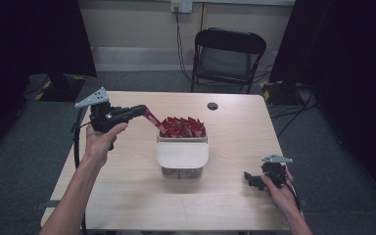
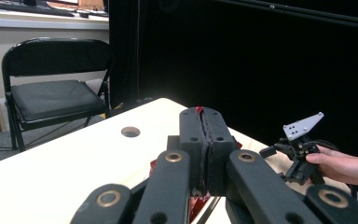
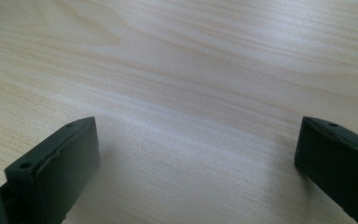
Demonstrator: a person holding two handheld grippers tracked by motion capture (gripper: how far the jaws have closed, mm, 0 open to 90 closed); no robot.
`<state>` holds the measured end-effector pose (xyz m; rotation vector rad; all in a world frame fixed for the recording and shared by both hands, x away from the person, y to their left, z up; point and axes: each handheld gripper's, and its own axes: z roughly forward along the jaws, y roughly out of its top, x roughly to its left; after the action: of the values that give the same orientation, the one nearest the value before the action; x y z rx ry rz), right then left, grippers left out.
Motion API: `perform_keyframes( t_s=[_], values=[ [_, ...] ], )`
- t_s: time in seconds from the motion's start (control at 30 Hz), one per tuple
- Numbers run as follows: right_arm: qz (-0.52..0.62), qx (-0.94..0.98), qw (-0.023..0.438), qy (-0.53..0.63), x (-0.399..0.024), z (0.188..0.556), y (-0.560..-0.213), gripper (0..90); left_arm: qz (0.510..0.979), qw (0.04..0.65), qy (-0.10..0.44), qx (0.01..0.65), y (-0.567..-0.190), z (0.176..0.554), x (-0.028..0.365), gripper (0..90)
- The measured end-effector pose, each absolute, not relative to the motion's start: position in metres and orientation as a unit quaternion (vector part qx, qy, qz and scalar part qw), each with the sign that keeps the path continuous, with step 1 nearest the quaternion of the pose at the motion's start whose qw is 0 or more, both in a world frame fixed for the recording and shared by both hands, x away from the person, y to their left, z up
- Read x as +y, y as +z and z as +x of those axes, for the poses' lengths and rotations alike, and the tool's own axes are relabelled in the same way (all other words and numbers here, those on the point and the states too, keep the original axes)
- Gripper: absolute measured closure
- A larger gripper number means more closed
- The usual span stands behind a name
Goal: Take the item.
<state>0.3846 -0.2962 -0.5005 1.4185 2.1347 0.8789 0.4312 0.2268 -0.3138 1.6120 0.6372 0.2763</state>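
A clear box (image 1: 182,166) with a cream lid stands mid-table, heaped with red packets (image 1: 183,127). My left gripper (image 1: 146,112) hangs just left of the heap, above the table, shut on one red packet (image 1: 152,119) that slants down toward the heap. In the left gripper view the jaws (image 2: 206,119) press together with a thin red packet (image 2: 197,110) edge showing between them. My right gripper (image 1: 251,180) rests low at the table's right front, open and holding nothing. The right gripper view shows its jaws (image 3: 196,154) wide apart over bare wood. The right gripper (image 2: 284,161) also appears far off in the left gripper view.
The wooden table (image 1: 127,196) has a round cable hole (image 1: 212,105) near its far edge. A black folding chair (image 1: 227,51) stands behind the table. Dark curtains hang at both sides, and a cable runs down from a wall socket (image 1: 181,6).
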Motion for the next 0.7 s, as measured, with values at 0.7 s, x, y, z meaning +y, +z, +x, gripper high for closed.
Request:
perform_keyframes(
  t_s=[0.7],
  values=[
    [0.511,0.769,0.215,0.317,-0.296,0.385,-0.501,0.0,0.693,0.651,0.139,0.275,-0.300,0.424,0.240,88.7]
  ],
)
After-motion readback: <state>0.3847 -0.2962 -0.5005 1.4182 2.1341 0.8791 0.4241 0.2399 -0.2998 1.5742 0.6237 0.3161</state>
